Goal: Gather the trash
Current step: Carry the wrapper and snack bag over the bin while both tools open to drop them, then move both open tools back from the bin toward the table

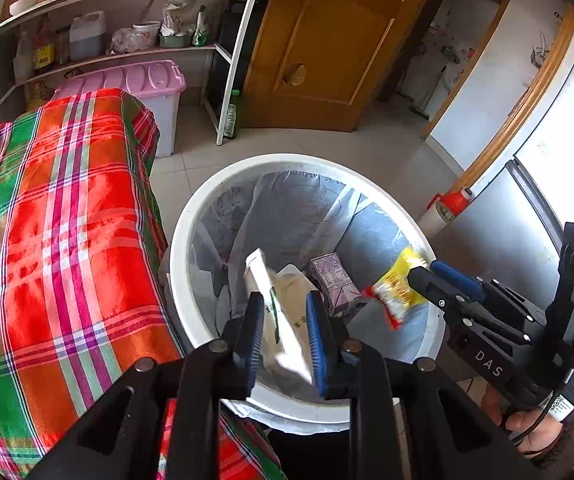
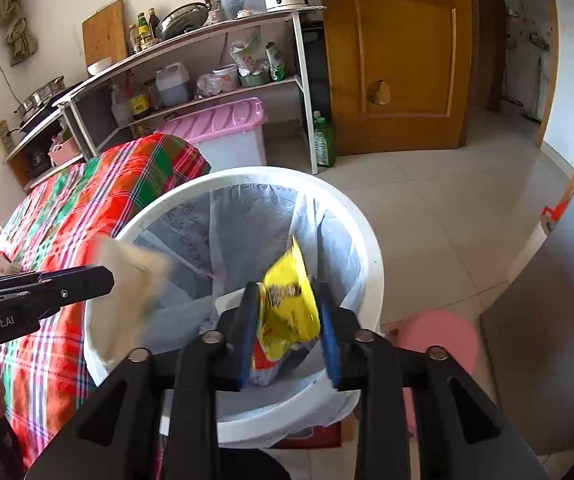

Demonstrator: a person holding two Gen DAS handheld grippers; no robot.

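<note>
Both grippers hang over the bin [image 1: 191,216]. The left gripper [image 1: 285,332] fingers stand apart around a white carton [image 1: 283,312]; the right gripper [image 2: 289,328] fingers stand apart around a yellow wrapper [image 2: 287,304]. The light wrapper may catch on a finger and fall outside the rim.

The left gripper [image 1: 287,332] pointed steeply downward, its blue-padded jaws parted; whether the pads pressed on what lay between them could not be told. The right gripper [image 1: 421,274] entered the left wrist view from four o'clock, angled toward ten o'clock, a hand [image 1: 527,424] grasping its handle. Its jaws [image 2: 289,332] stood parted too, likewise tilted down.
</note>
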